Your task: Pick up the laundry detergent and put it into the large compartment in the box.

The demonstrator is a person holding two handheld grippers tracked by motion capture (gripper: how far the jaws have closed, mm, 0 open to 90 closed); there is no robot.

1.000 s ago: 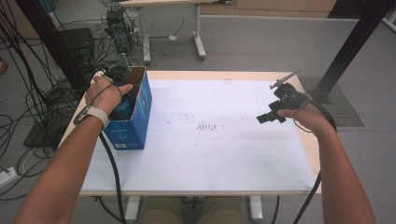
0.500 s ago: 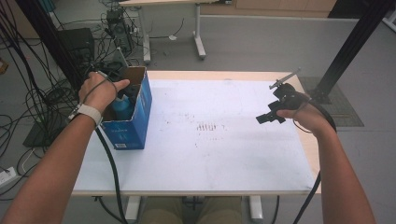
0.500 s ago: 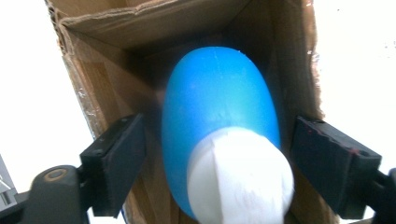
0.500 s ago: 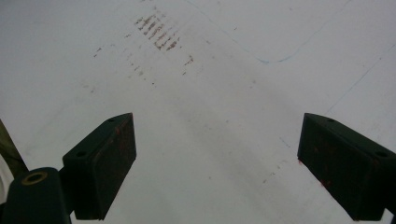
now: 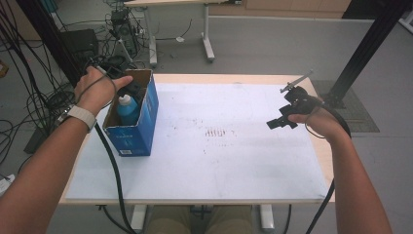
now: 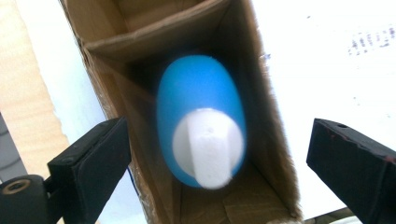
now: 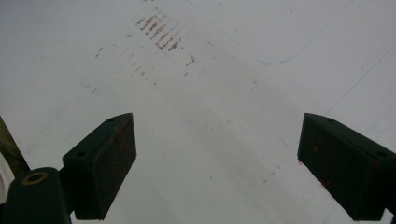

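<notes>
The blue plastic bottle with a white cap (image 6: 201, 121) stands in the open blue cardboard box (image 5: 146, 122) at the counter's (image 5: 219, 165) left edge, under the left gripper's (image 6: 215, 154) spread jaws, while the right gripper (image 5: 285, 117), jaws also spread, hovers near the right edge.

High view overhead facing forward over table (image 5: 195, 165), left gripper view close above box (image 6: 261, 116), right gripper view close to sheet (image 7: 210, 116)

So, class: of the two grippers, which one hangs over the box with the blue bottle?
The left gripper, jaws open above the blue bottle in the cardboard box. The right gripper is over bare table.
</notes>
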